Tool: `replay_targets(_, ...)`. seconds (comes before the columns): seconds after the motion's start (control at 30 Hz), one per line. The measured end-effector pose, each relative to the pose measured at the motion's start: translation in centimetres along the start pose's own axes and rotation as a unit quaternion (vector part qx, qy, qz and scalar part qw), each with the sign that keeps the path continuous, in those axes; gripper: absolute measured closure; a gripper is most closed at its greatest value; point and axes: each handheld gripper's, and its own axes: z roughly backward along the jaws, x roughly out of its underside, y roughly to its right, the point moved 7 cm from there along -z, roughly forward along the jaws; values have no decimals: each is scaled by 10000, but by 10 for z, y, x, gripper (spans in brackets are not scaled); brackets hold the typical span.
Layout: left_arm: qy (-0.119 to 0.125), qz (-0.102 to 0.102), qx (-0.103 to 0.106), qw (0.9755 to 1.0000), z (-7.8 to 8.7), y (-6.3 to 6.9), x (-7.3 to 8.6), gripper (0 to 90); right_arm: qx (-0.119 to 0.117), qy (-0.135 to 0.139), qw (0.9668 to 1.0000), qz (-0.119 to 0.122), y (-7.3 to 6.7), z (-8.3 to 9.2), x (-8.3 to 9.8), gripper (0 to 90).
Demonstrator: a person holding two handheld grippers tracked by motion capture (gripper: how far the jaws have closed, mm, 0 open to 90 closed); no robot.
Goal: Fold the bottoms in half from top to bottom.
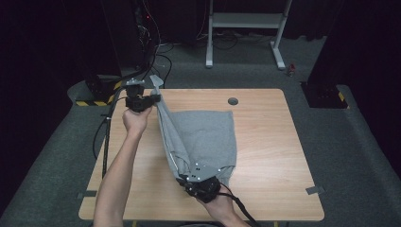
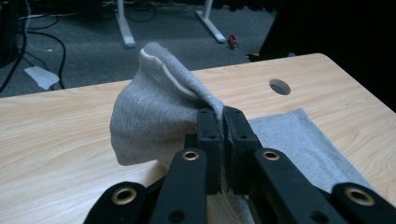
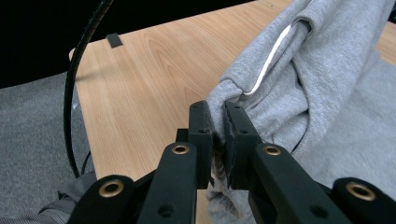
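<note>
Garment: the grey knit sweatshirt-like cloth with a white piping stripe [image 1: 203, 137] lies mid-table on the light wooden table [image 1: 265, 156], its left edge lifted off the wood between your two grippers.
Left gripper: your left gripper [image 1: 150, 99] is at the far left of the cloth; in the left gripper view its jaws are clenched on a bunched corner of fabric [image 2: 159, 107], held up above the tabletop.
Right gripper: your right gripper [image 1: 182, 178] is at the near edge; in the right gripper view its jaws are pinched on the hemmed edge [image 3: 261, 88] beside the white stripe.
Done: you have both corners of the left side gripped and raised, and the edge is stretched in a line from far to near.
Left to do: by my reading, a fold is in hand; the raised edge is not yet carried across to the right and laid down, and the right part of the cloth lies flat.
Surroundings: a round cable hole [image 1: 232, 101] sits in the table beyond the cloth.
</note>
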Motion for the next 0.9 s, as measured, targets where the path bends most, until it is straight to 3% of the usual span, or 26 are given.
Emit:
replay_targets(0.33,28,-16,224,9997,-15,22,-6,864,163,130,9996,-197,10,11,15,833)
replay_targets(0.5,-16,-187,303,9994,-27,36,-8,864,308,180,9986,-402,16,20,26,833)
replay_targets(0.7,-19,-292,459,9985,-38,55,-11,865,395,230,9981,-406,18,27,31,833)
replay_targets(0.9,38,-463,464,9978,-44,69,-16,865,502,319,9970,-488,21,34,36,833)
